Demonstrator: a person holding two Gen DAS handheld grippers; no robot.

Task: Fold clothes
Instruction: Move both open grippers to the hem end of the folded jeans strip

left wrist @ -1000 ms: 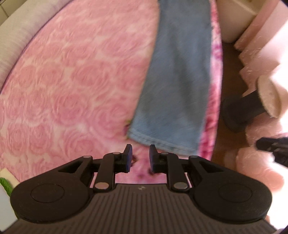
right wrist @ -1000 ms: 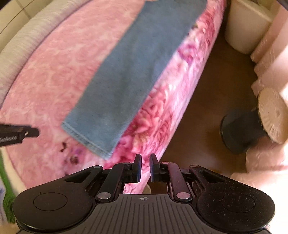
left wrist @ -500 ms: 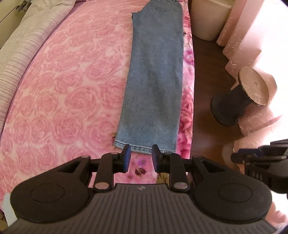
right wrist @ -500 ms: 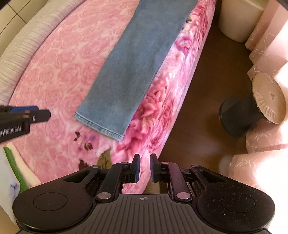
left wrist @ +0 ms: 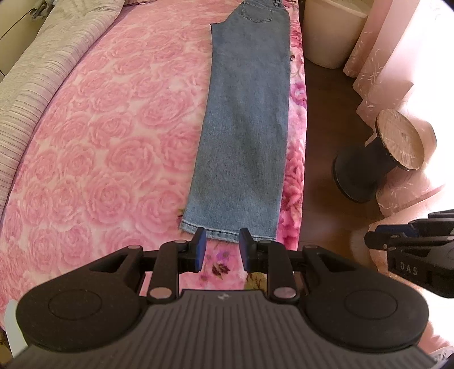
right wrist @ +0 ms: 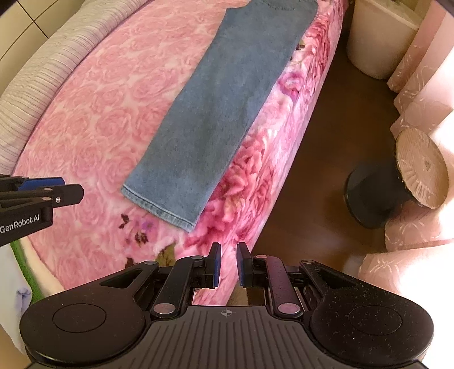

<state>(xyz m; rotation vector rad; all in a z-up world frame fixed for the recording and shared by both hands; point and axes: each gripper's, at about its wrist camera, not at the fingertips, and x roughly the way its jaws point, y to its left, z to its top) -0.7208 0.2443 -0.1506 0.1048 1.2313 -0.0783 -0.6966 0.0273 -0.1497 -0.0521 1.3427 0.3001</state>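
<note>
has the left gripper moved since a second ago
Yes. The left gripper has pulled back toward the foot of the bed: more of the jeans now shows, up to the back pocket, and the stool sits farther off.

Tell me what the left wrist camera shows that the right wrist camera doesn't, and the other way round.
Only the left wrist view shows the jeans' back pocket at the far end, and the right gripper at its edge.

Only the right wrist view shows the flowered side of the bed dropping to the floor, and the left gripper.

Both show the jeans lying flat along the bed's edge, the pink rose blanket, the white bin and the stool. Both grippers are open and hold nothing.
</note>
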